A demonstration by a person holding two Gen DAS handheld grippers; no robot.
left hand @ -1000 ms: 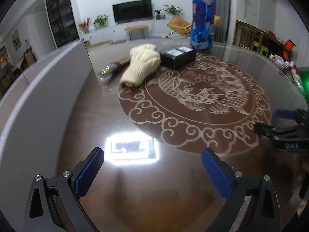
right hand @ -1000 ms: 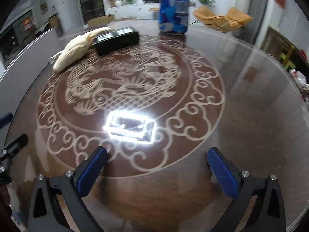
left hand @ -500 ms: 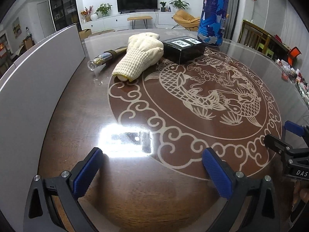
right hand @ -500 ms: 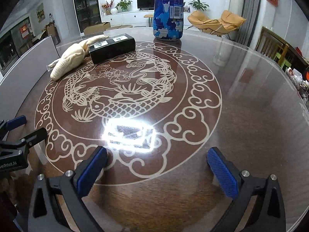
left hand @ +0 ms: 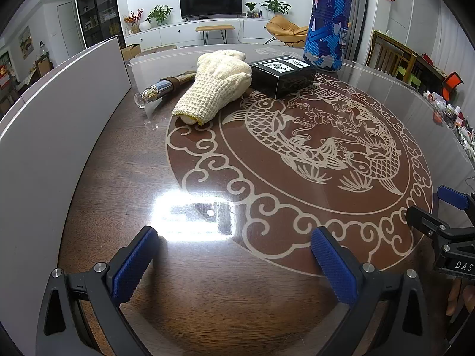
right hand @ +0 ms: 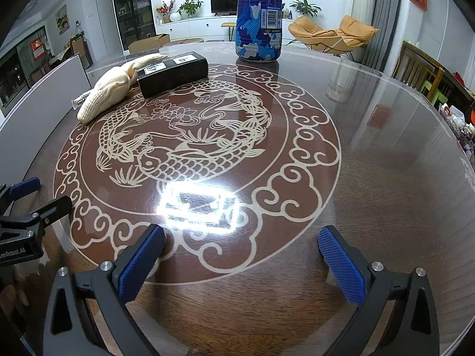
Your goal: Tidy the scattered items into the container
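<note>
A cream knitted glove (left hand: 216, 84) lies at the far side of the table, partly over a small glass-tipped bottle (left hand: 161, 89). A black box (left hand: 283, 77) with white labels sits beside the glove. A tall blue patterned can (left hand: 328, 17) stands behind the box. The glove (right hand: 107, 92), box (right hand: 172, 72) and can (right hand: 258, 14) also show in the right wrist view. My left gripper (left hand: 234, 261) is open and empty, well short of them. My right gripper (right hand: 242, 264) is open and empty. A grey container wall (left hand: 50, 136) runs along the left.
The round brown table (left hand: 207, 281) has a glass top with a fish pattern and a bright lamp glare (left hand: 190, 216). The right gripper shows at the right edge of the left wrist view (left hand: 445, 225). Clutter (left hand: 454, 118) lies past the table's right rim.
Both views have pulled back and levelled slightly. The glove, box and can now sit a little lower and nearer in frame. Both grippers stay open.
</note>
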